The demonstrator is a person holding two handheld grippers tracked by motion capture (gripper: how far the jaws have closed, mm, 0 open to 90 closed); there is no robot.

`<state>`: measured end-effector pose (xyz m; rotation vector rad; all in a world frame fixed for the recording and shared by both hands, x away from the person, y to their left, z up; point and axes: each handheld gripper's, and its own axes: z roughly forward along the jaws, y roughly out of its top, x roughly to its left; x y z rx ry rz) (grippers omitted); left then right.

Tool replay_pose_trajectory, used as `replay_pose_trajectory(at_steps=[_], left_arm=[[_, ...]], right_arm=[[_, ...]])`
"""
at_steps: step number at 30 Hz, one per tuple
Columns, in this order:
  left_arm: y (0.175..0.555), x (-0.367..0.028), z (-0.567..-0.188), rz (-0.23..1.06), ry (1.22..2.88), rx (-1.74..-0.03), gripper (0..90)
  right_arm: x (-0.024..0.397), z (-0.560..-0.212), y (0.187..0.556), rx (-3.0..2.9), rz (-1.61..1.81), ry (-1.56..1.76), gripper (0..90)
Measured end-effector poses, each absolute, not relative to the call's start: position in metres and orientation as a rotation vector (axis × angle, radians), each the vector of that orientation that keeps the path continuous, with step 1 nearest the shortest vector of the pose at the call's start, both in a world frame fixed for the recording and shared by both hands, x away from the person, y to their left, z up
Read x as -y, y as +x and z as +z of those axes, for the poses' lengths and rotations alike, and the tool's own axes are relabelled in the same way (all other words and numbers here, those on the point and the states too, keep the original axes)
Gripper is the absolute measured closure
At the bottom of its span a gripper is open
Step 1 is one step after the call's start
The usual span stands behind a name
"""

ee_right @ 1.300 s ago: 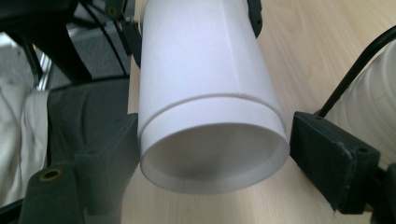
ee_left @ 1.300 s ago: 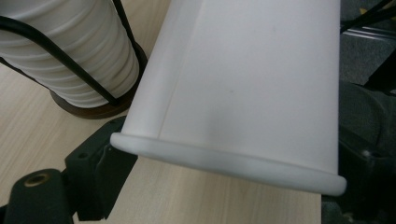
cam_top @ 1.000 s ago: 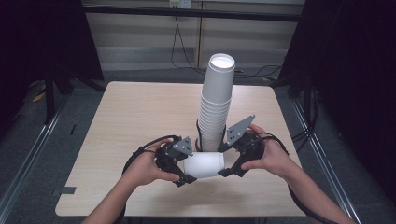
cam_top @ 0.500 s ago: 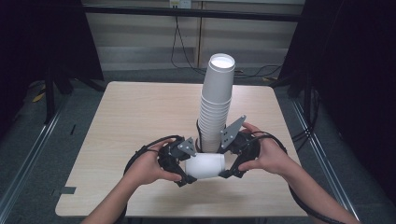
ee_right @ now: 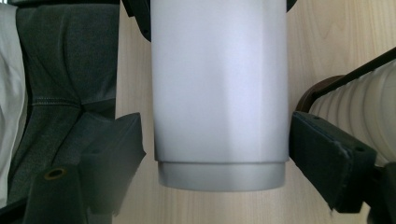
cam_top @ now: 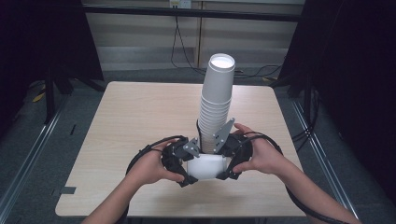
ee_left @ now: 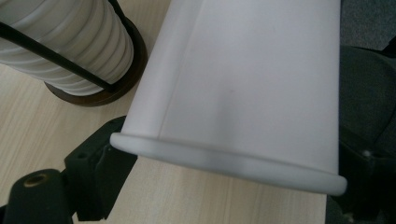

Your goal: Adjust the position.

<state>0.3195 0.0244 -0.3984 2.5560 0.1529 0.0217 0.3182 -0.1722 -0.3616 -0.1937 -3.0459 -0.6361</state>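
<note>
High view: counter [cam_top: 140,116] carries a tall paper cup stack [cam_top: 217,102] in a rod holder, just behind both sets of fingers. One loose paper cup [cam_top: 205,167] lies on its side between the left gripper [cam_top: 188,165] and the right gripper [cam_top: 227,163], above the counter's near edge.

Left gripper view: left fingers [ee_left: 98,168] are clamped across the cup's rim end, one each side, and the rim looks round. The holder's dark base [ee_left: 133,60] sits just past the left fingertip.

Right gripper view: right fingers [ee_right: 116,144] straddle the cup's base end and have just been closing. There is a thin gap on both sides, so no grip there yet.

Risks as I read them:
- Stack is the big one. It's tall, and the right gripper's outer finger is just beside its lower cups. A sideways nudge while closing or pulling could tip it.
- Thin cup wall. If the right fingers squeeze hard above the base ring, the wall buckles. Grip on the base ring is safer.
- Off-centre closing. If one finger lands first, it shoves the cup sideways and twists it in the left fingers.
- Single-ended hold for now. The left fingers pinch the soft rim only, so a jerk could ovalise the rim and let the cup drop to the counter.
</note>
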Motion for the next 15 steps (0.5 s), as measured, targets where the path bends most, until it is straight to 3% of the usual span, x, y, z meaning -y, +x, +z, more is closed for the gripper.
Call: replay_pose_trajectory(at_steps=[15], left_arm=[[0.3164,-0.0199,-0.3985,0.028,2.564,-0.137,12.2]], right_arm=[[0.1635,-0.3672,0.3174,3.070,-0.515,-0.155,20.2]])
